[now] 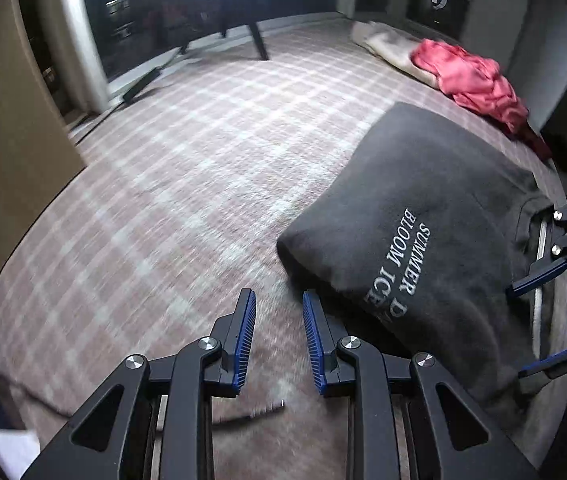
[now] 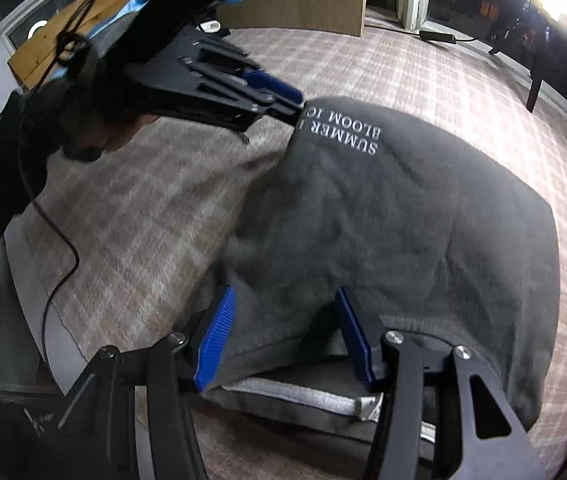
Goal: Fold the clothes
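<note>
Count: 1 dark grey sweatshirt (image 1: 423, 208) centre-right, 1 red garment (image 1: 479, 80) upper right, 1 beige folded cloth (image 1: 387, 46) beside it, 2 grippers: left (image 1: 279, 344), right (image 2: 283, 336).

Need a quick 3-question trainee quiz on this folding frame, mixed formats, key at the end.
1. True or false: the left gripper is clamped on the dark grey sweatshirt.
2. Multiple choice: where does the red garment lie? A) on top of the sweatshirt B) past the sweatshirt, partly over a beige cloth C) between the left gripper's fingers
3. Fill in: the right gripper is open, its fingers straddling the sweatshirt's ____ edge.

Key
1. False: its fingers are apart, with only the plaid cover between them, just beside the sweatshirt.
2. B
3. Near, the edge closest to the right wrist camera.
</note>
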